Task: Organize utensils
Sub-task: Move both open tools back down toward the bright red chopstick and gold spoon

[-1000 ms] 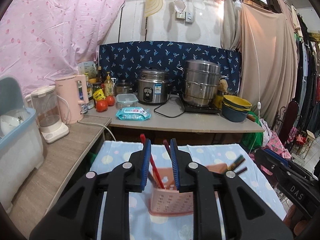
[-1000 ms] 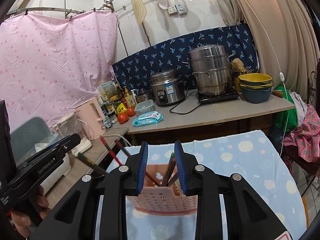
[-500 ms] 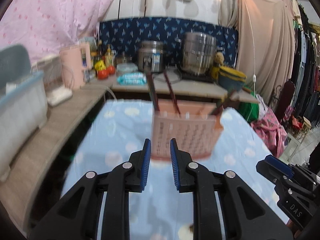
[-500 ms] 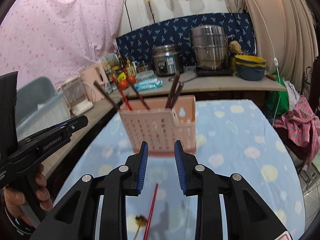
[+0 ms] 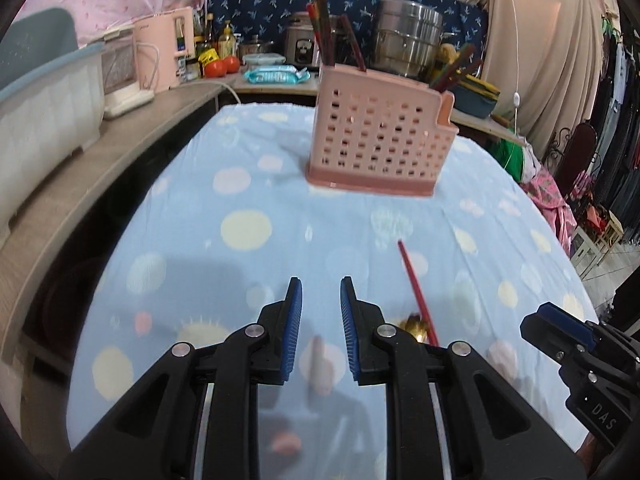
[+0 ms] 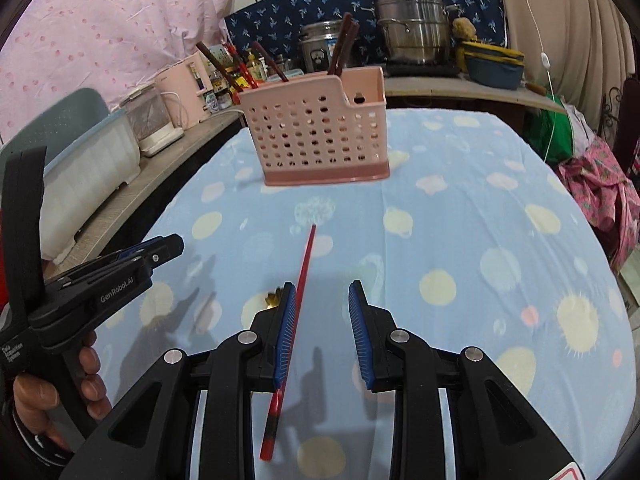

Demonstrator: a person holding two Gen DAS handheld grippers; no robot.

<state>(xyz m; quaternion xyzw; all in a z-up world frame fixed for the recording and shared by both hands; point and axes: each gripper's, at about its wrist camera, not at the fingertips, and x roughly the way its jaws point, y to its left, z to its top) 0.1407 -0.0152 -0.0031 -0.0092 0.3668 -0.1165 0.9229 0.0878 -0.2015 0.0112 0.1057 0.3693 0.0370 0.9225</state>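
Observation:
A pink perforated utensil holder stands upright on the blue dotted tablecloth with several dark and red chopsticks in it. A single red chopstick lies on the cloth nearer to me, beside a small gold object that I cannot identify. My left gripper hovers over bare cloth left of that chopstick, open and empty. My right gripper is open above the chopstick, which passes under its left finger. Each gripper shows in the other's view.
A wooden counter along the left carries a pale plastic bin, a blender and a pink kettle. The far counter has a rice cooker, steel steamer pot, stacked bowls, tomatoes and wipes. Clothes hang at right. A hand grips the left tool.
Both grippers have pulled back from the pink holder and dropped toward the cloth. The holder now stands farther off, and the loose red chopstick has come into view near the fingers.

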